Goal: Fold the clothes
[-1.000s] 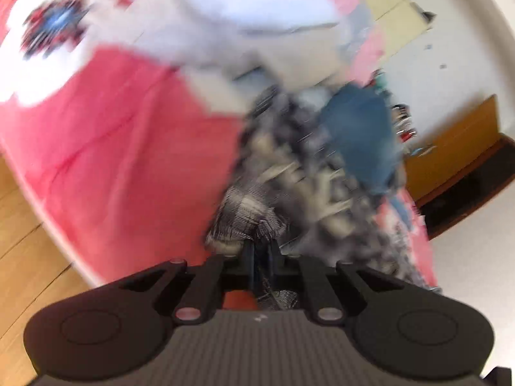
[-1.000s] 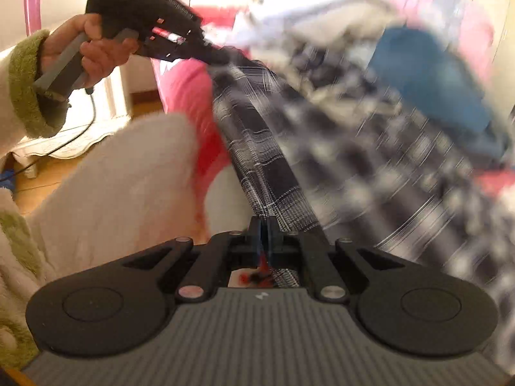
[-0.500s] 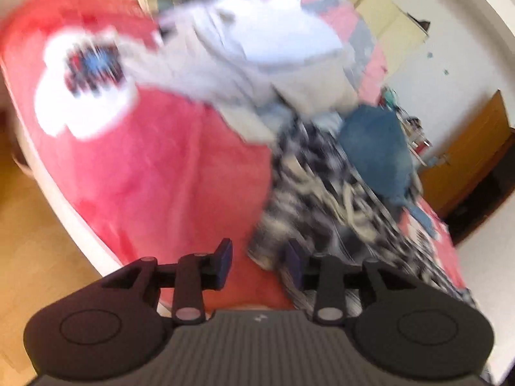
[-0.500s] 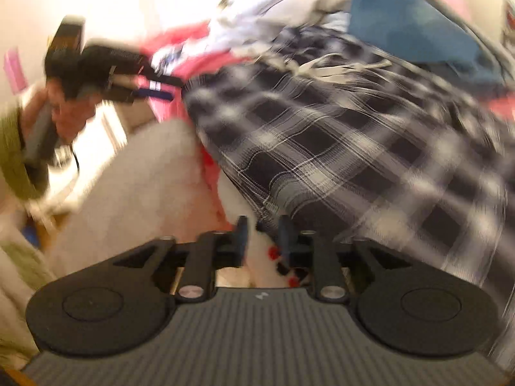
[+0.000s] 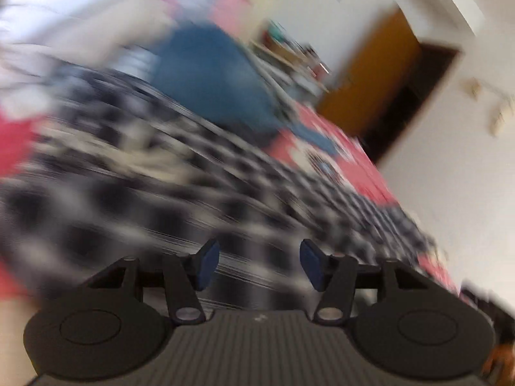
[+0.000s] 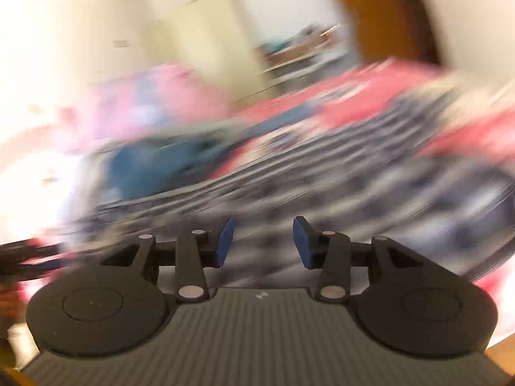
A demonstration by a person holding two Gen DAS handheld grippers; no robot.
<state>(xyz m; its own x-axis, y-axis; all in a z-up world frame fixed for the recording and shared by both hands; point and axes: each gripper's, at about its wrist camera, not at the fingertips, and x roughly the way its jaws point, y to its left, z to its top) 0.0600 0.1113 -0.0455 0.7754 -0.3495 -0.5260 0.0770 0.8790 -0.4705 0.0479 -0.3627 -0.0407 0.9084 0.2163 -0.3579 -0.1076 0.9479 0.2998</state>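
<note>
Both views are smeared with motion blur, so take this with some salt. The checked garment, black and white plaid, lies spread across the red bed, taking up most of the near and middle part of both views. From the right wrist it shows as a wide streaky band right in front of the fingers.

The left tongs are spread wide with nothing between the blue pads, just plaid cloth behind them. Same for the right tongs: gaping, empty, hanging over the near edge of the cloth.

Step-wise, my read is that this is a gap between grips. The garment is laid out on the bed and neither tool has hold of it. Whether it's just flattened and waiting for a fold, or already folded over once, I honestly can't tell, since the blur eats every edge and crease. Whatever comes next calls for finding a real hem or corner and pinching only the layer you mean to move.

Hard to make out: the garment's outline, plus any sleeves or legs. A blue garment sits at the far side against a pale heap of clothes, but where one ends and the next begins is mush. At the left edge of the right view there's a dark streak, probably the other tool, not sure.
</note>
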